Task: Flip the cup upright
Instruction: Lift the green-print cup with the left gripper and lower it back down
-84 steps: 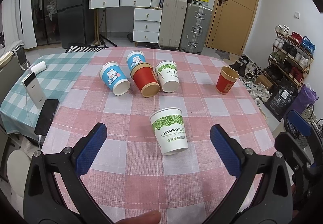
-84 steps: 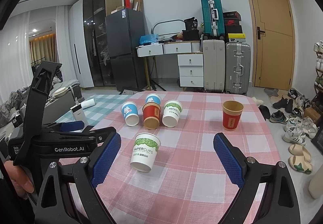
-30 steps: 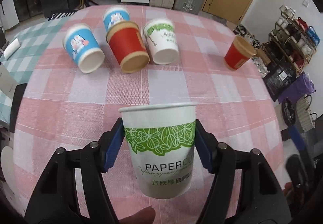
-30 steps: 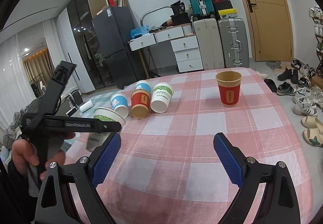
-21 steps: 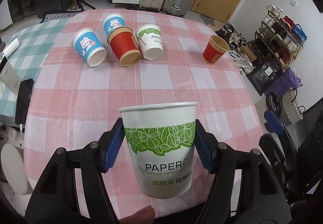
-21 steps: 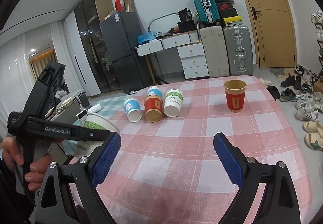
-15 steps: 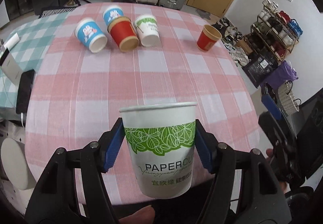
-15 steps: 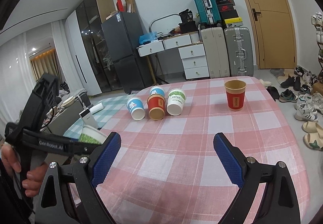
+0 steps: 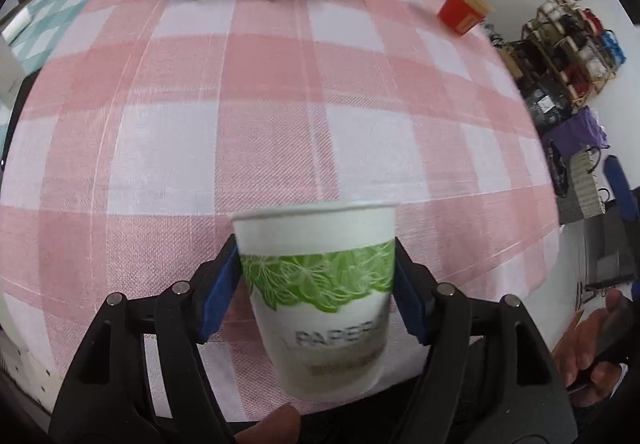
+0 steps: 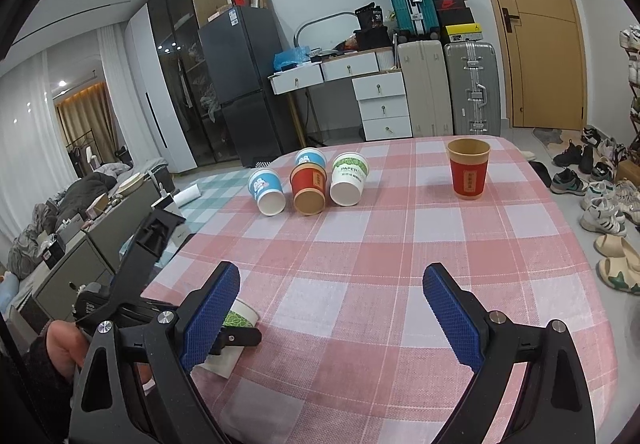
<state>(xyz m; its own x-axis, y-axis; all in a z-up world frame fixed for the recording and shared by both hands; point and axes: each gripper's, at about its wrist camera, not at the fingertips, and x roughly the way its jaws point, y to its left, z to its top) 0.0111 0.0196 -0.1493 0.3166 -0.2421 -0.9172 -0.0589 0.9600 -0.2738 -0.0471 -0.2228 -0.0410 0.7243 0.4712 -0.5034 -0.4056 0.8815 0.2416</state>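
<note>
My left gripper (image 9: 316, 284) is shut on a white paper cup with green leaf print (image 9: 320, 280), rim up in its view, held close over the near part of the pink checked table (image 9: 224, 148). In the right wrist view the same cup (image 10: 239, 318) shows low at the table's near-left corner, mostly hidden behind my right gripper's left finger. My right gripper (image 10: 332, 308) is open and empty above the table's near edge.
Several cups lie on their sides at the far side: blue (image 10: 267, 191), red (image 10: 308, 189), white-green (image 10: 348, 180), another blue behind (image 10: 307, 157). A red cup (image 10: 468, 169) stands upright at the far right. Shoes and a rack are right of the table.
My left gripper, still holding the cup, has dropped from high above to close over the table's near-left part. My right gripper has barely moved.
</note>
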